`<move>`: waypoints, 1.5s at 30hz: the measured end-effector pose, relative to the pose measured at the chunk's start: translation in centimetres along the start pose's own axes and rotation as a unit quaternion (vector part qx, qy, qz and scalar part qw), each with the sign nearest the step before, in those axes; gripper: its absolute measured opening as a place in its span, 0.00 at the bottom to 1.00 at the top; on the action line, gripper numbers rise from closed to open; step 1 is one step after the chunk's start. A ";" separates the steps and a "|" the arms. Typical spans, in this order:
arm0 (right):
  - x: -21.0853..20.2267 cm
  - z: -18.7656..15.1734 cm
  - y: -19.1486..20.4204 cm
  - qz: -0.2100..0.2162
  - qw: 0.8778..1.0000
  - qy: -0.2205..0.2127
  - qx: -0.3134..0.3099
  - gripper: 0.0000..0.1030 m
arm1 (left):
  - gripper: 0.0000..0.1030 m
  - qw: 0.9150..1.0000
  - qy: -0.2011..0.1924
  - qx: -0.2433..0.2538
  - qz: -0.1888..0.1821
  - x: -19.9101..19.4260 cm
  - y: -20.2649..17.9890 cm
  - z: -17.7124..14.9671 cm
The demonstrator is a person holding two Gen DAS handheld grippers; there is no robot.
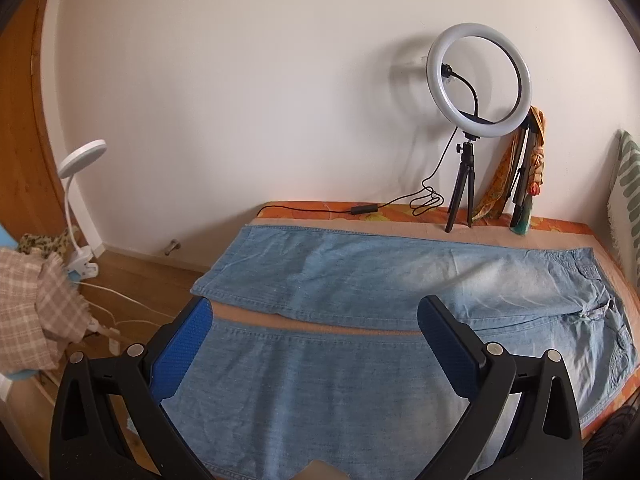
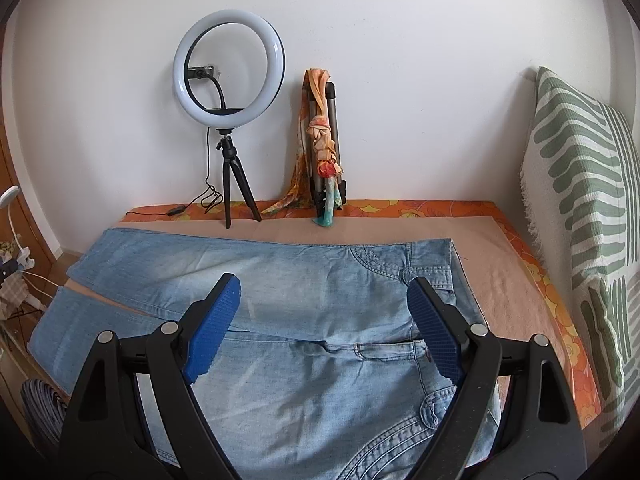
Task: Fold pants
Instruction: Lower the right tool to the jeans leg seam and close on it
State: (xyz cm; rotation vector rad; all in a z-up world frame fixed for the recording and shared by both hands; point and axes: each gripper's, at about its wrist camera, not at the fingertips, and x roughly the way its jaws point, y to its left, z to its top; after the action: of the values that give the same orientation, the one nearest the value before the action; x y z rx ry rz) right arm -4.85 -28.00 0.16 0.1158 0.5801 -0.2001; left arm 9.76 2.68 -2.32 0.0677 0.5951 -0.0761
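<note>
Light blue jeans point(image 1: 360, 280) are spread flat across the bed point(image 2: 520, 248), legs out toward the left edge with a thin gap between them, waistband on the right near the striped pillow point(image 2: 580, 184). The left gripper point(image 1: 314, 328) hangs over the leg ends with its jaws wide apart and nothing in them; the right gripper point(image 2: 324, 308) is over the crotch and pocket area, also wide open and empty. Along the wall behind the jeans there's a ring light point(image 1: 480, 76) on a little tripod, its cable point(image 1: 400, 200) trailing along the bed, and a folded tripod with a scarf point(image 2: 320, 140) draped on it. A clip lamp point(image 1: 80, 160) sits off on the floor side.
</note>
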 end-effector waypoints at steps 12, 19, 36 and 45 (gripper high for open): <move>12.0 5.1 2.6 0.084 0.991 0.072 -0.078 0.85 | 0.89 0.997 0.051 0.019 -0.046 9.3 0.7 3.6; 21.6 5.9 5.1 0.130 0.974 0.140 -0.117 0.85 | 0.82 0.990 0.106 0.000 -0.088 15.9 -0.3 4.4; 39.0 3.8 9.1 0.197 0.936 0.235 -0.175 0.76 | 0.77 0.982 0.179 0.013 -0.060 28.2 -2.4 3.9; 41.4 2.3 10.4 0.222 0.915 0.254 -0.220 0.76 | 0.77 0.973 0.210 -0.041 -0.085 32.1 -1.8 2.5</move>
State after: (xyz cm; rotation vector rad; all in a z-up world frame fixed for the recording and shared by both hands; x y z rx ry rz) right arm 32.49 -24.62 -20.36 -0.1464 1.0851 0.4216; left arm 37.49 -0.99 -18.40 -0.0488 1.0269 -0.2061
